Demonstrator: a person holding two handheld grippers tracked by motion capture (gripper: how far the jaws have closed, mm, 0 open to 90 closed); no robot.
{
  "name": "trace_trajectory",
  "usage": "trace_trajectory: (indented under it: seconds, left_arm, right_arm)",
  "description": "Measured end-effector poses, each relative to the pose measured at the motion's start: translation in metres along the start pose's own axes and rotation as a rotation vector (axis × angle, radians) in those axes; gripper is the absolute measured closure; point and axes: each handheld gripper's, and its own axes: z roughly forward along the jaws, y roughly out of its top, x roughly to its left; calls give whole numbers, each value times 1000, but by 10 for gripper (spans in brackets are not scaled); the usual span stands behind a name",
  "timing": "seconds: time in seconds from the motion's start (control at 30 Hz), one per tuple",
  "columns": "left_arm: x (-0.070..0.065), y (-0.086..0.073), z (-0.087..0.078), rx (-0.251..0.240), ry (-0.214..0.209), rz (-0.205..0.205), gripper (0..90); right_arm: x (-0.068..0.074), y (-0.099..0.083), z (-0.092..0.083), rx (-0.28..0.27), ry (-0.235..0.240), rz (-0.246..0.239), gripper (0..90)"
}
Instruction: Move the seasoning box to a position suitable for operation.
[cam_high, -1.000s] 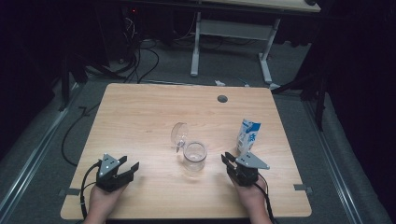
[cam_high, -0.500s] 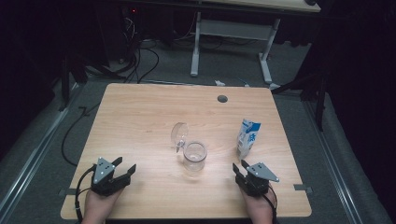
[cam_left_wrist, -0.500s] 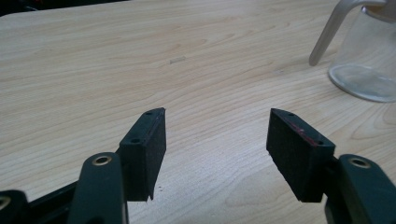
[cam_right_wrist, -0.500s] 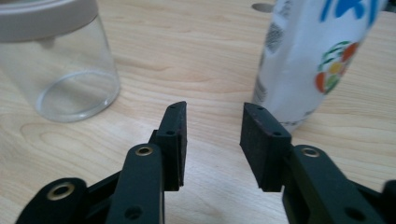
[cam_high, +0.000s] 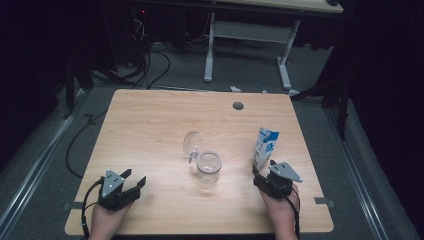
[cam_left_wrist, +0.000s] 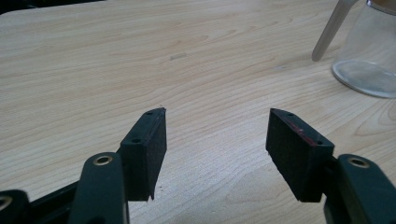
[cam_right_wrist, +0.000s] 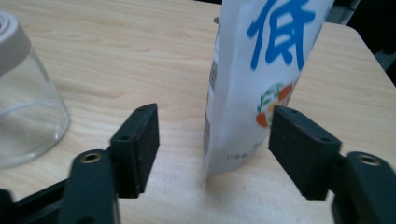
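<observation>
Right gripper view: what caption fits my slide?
Open right gripper faces an upright white carton, glass jar beside it.

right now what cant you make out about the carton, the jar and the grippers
- Carton: top cut off by the upper edge of the right gripper view; its print is too small to read in the high view.
- Glass jar: cut off by the right edge of the left gripper view; whether anything is inside cannot be told.
- Right gripper: in the high view its own body covers the jaw tips.
</observation>
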Motion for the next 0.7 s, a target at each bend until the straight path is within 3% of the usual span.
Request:
trace_trajectory:
  seconds: [0.13, 0.27, 0.37, 0.47, 0.7]
  left_arm:
    - [1, 1, 0, -6, 1, -4, 390]
    - [2, 0, 2, 2, -5, -5, 390]
    - [3, 0, 2, 2, -5, -7, 390]
    - [4, 0, 2, -1, -2, -8, 390]
    - [4, -1, 2, 0, -3, -14, 390]
  right_arm:
    - [-2, 16, 9, -15, -33, -10, 275]
    - [-11, 23, 15, -17, -50, 49, 271]
    - [-12, 26, 20, -3, -62, 42, 275]
    - [-12, 26, 22, 1, -70, 35, 308]
    - [-20, 23, 17, 7, -76, 34, 483]
